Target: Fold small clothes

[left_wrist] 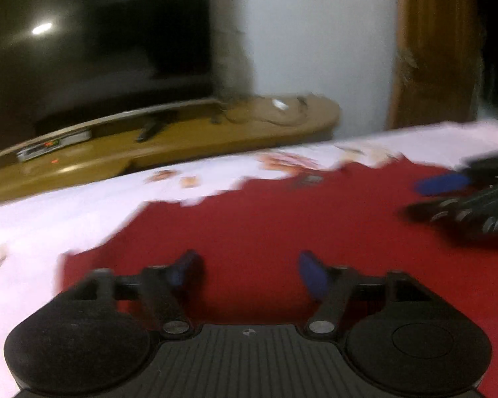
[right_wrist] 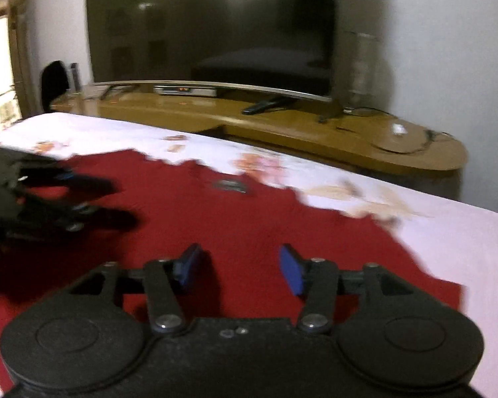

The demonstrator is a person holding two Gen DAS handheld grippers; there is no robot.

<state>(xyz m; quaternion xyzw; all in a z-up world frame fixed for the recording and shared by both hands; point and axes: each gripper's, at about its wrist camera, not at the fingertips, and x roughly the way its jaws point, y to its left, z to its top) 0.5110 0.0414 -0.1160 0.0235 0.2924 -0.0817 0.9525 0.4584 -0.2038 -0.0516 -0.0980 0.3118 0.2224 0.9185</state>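
Both the left tool (left_wrist: 249,272) and right tool (right_wrist: 240,267) hover parted, empty, over the red garment (right_wrist: 235,219).

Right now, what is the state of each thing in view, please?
Left gripper: open, nothing between its blue pads.
Right gripper: open, nothing between its pads.
Dark red garment: spread out on the bed, under both grippers.
White bedsheet with orange print: lying under the garment.
Large black television: screen dark.
Black remote control: lying on the wooden TV stand.
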